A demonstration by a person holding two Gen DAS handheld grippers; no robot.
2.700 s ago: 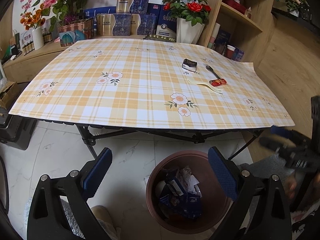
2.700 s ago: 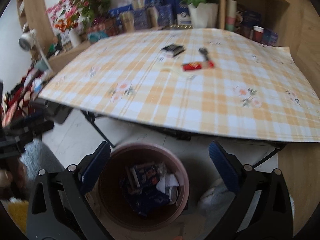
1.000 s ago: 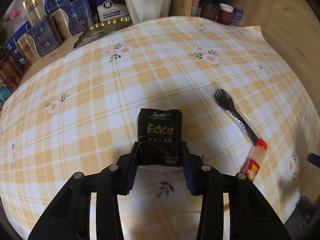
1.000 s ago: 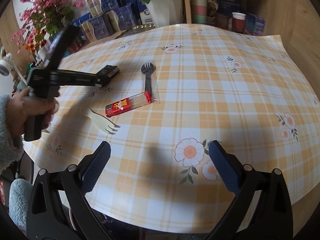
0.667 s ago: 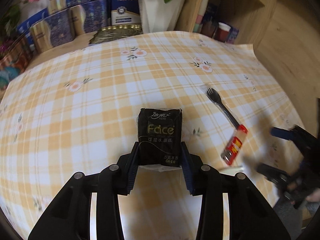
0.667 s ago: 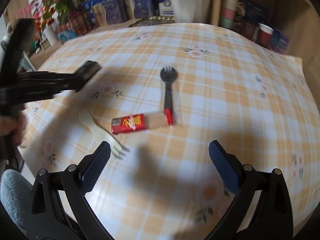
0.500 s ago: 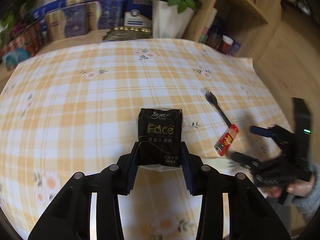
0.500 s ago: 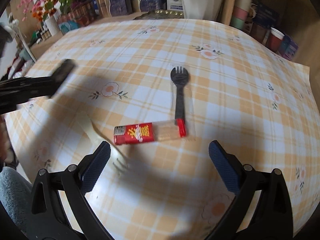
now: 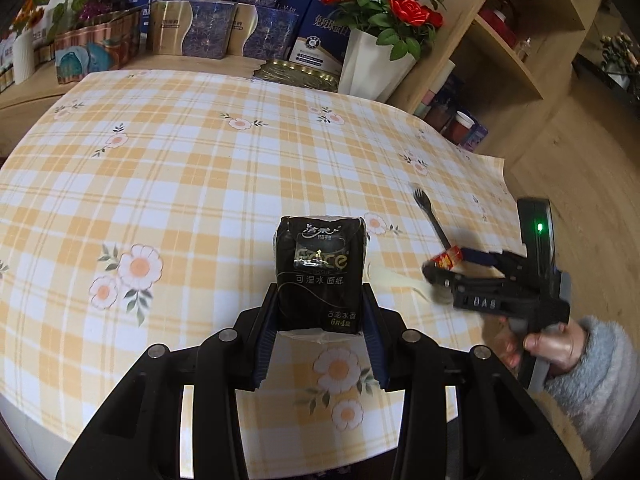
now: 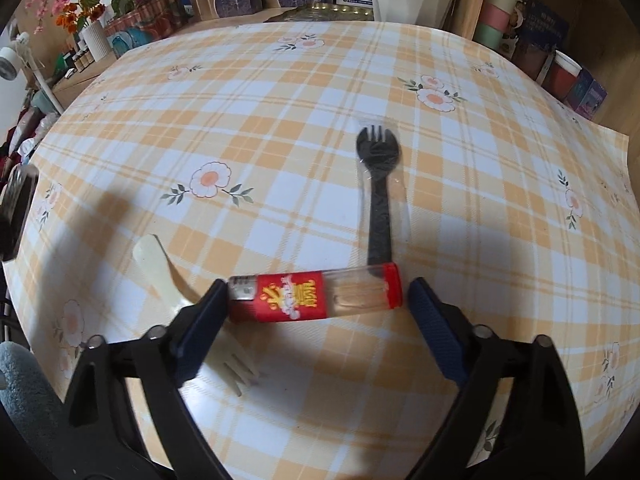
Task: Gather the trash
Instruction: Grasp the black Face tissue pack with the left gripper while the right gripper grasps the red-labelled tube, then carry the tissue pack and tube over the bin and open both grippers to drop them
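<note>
On the tabletop (image 10: pixel 280 92) | left tool (image 9: pixel 320 336) gripped black tissue pack (image 9: pixel 320 268) | right tool (image 10: pixel 316 320) was closing around red toothpick tube (image 10: pixel 316 296), contact unclear | black fork (image 10: pixel 378 188) handle tip hidden.

I see a black tissue pack (image 9: pixel 320 276) upright at centre frame — a red-labelled clear tube (image 10: pixel 316 297) lying crosswise, lower centre.

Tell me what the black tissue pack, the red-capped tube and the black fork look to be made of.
Tissue pack: soft glossy plastic film, judging by its sheen and creases.
Tube: clear rigid plastic, likely, with a red printed label and red cap; thin sticks show through.
Black fork: matte moulded plastic, sealed in a clear film sleeve.
</note>
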